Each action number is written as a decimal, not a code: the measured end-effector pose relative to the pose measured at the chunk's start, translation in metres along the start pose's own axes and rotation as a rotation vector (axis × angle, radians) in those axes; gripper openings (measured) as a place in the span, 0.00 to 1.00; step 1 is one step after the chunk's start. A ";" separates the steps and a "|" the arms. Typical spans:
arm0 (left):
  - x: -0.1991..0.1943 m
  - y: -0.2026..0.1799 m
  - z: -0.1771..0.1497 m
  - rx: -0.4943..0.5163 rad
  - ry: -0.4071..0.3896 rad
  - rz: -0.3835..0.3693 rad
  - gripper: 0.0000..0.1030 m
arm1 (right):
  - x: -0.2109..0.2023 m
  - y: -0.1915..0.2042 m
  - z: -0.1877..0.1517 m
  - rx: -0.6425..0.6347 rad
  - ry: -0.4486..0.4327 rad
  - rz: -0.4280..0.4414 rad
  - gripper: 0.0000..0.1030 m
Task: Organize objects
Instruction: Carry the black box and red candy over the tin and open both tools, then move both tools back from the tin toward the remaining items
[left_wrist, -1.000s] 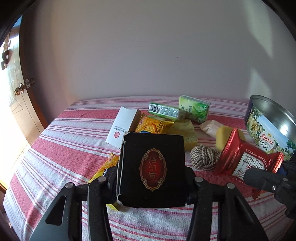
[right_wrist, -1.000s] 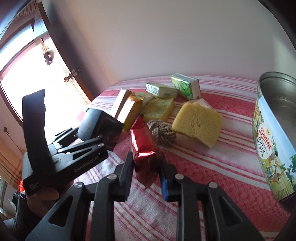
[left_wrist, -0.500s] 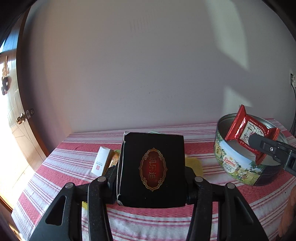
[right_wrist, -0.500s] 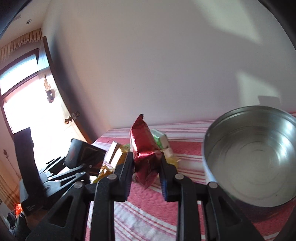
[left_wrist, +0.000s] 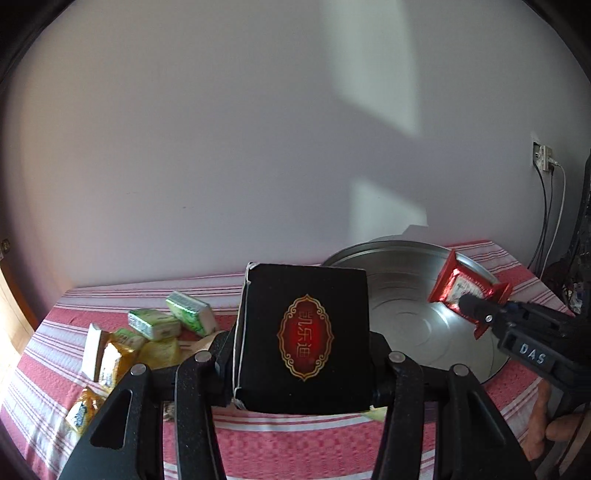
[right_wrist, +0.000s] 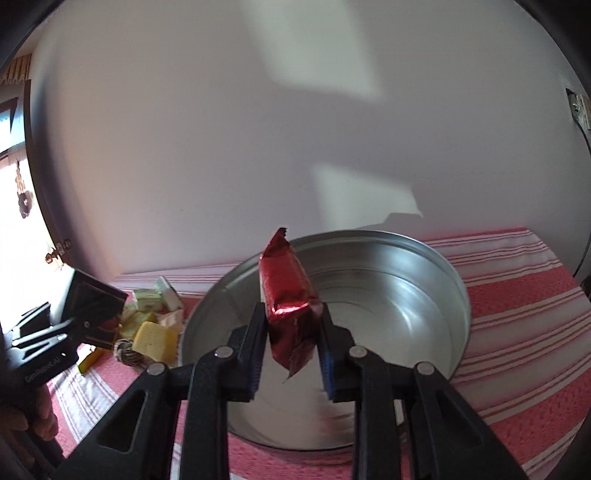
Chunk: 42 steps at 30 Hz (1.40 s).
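My left gripper (left_wrist: 303, 354) is shut on a black box with a red and gold emblem (left_wrist: 304, 336), held upright above the striped cloth; that box (right_wrist: 94, 306) shows at the left of the right wrist view. My right gripper (right_wrist: 291, 332) is shut on a red foil snack packet (right_wrist: 290, 295), which hangs over the open round metal tin (right_wrist: 424, 317). In the left wrist view the packet (left_wrist: 463, 288) sits over the tin (left_wrist: 406, 321), at the right gripper's tip (left_wrist: 469, 306).
A heap of small items lies left of the tin: green packets (left_wrist: 190, 312), yellow wrapped packets (left_wrist: 110, 360), a white box (left_wrist: 92, 349), a yellow sponge (right_wrist: 155, 339) and a rope ball (right_wrist: 125, 350). A white wall rises behind the table. Cables hang from a socket (left_wrist: 543, 155).
Both grippers swung right, away from the heap toward the tin. The red packet now hangs over the tin's inside; the black box now stands in front of the tin.
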<state>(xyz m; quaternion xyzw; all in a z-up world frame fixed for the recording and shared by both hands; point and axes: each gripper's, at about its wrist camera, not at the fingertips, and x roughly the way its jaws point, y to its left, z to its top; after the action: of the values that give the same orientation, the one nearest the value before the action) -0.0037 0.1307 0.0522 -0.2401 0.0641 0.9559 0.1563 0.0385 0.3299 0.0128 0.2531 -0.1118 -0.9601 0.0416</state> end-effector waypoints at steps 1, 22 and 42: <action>0.016 -0.011 0.003 -0.002 -0.001 -0.027 0.51 | 0.003 -0.007 -0.001 0.010 0.016 -0.002 0.25; 0.054 -0.059 -0.008 0.022 -0.035 -0.010 0.94 | 0.004 -0.050 0.013 0.151 -0.053 -0.074 0.64; 0.028 0.019 -0.044 -0.034 -0.055 0.201 0.94 | -0.010 -0.085 0.002 0.349 -0.159 -0.231 0.82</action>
<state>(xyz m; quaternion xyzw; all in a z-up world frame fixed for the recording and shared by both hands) -0.0145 0.1117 0.0013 -0.2087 0.0672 0.9740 0.0572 0.0443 0.4146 -0.0007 0.1913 -0.2495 -0.9415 -0.1218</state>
